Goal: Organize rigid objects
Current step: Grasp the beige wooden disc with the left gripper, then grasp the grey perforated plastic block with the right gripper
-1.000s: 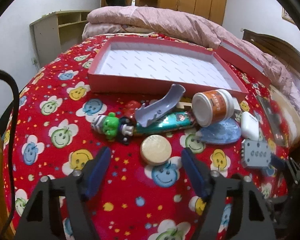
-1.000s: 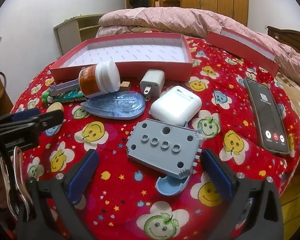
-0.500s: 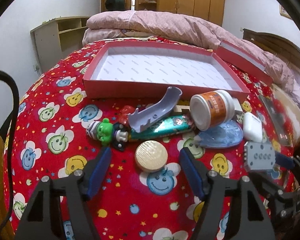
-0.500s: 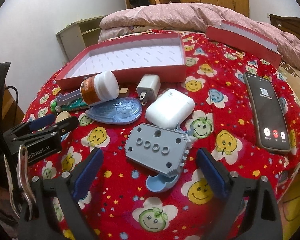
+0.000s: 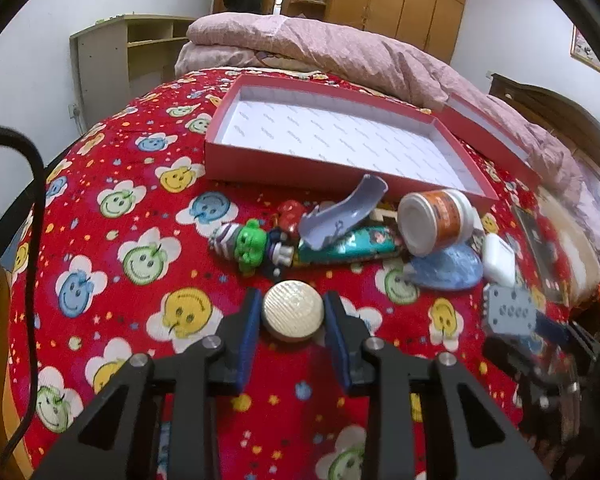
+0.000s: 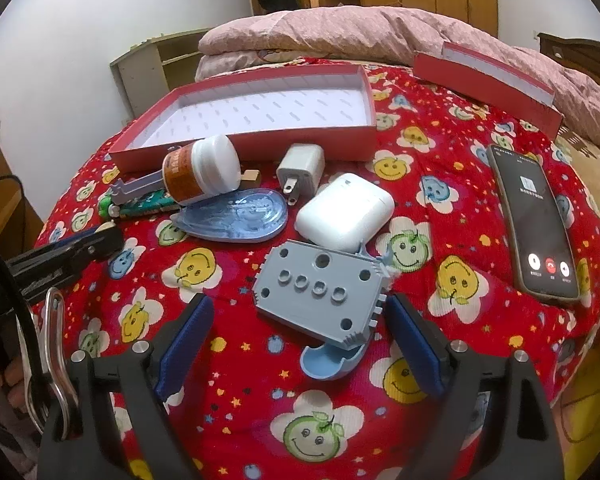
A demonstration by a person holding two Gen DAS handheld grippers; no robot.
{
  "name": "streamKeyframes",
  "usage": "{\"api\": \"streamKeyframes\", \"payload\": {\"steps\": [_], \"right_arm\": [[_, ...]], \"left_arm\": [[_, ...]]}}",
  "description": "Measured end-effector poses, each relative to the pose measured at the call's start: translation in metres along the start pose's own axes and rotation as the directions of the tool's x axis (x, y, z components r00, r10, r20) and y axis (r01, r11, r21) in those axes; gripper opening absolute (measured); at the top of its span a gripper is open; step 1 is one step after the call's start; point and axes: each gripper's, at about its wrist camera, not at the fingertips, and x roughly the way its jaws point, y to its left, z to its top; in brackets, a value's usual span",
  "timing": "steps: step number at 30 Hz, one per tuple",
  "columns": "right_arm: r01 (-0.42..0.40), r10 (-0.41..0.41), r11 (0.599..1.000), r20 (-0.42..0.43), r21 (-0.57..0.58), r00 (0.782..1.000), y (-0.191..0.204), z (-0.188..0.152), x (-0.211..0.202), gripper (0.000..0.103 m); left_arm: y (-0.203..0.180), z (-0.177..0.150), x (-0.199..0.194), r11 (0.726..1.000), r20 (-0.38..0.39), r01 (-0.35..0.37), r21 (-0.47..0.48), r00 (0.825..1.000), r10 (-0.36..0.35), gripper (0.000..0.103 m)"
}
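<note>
A round cream disc [image 5: 293, 315] lies on the red smiley bedspread between the blue pads of my left gripper [image 5: 292, 320]. Its jaws are closing and both pads touch the disc's sides. Beyond it lie a green toy figure [image 5: 249, 245], a teal tube [image 5: 352, 245], a grey scoop [image 5: 342, 216] and an orange jar [image 5: 436, 222] on its side. My right gripper [image 6: 300, 308] straddles a grey holed block [image 6: 320, 292], which rests on a small blue cup [image 6: 328, 360]. Its jaws are closing but the pads stand apart from the block.
An empty red box [image 5: 316, 164] with a white floor sits behind the pile, its lid [image 6: 488, 80] at the far right. A white charger [image 6: 302, 168], a white earbud case [image 6: 346, 210], a blue oval dish [image 6: 236, 220] and a phone [image 6: 536, 224] also lie on the bed.
My left gripper's jaws have closed in from wide apart onto the cream disc. The right gripper's jaws have narrowed a little around the grey block.
</note>
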Motion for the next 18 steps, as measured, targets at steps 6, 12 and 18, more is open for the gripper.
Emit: {"api": "streamKeyframes", "payload": {"steps": [6, 12, 18], "right_arm": [[0.025, -0.025, 1.000, -0.005, -0.006, 1.000, 0.002, 0.001, 0.004, 0.090], [0.080, -0.081, 0.996, -0.005, -0.033, 0.997, 0.009, 0.004, 0.012, 0.090], [0.110, -0.111, 0.993, -0.002, -0.042, 0.994, 0.011, 0.005, 0.015, 0.088]], "left_arm": [[-0.004, -0.008, -0.002, 0.999, 0.020, -0.024, 0.041, 1.000, 0.023, 0.033], [-0.010, -0.012, -0.002, 0.997, 0.041, -0.040, 0.072, 0.998, 0.037, 0.035], [-0.006, -0.011, -0.003, 0.997, 0.035, -0.026, 0.067, 0.999, 0.024, 0.035]]}}
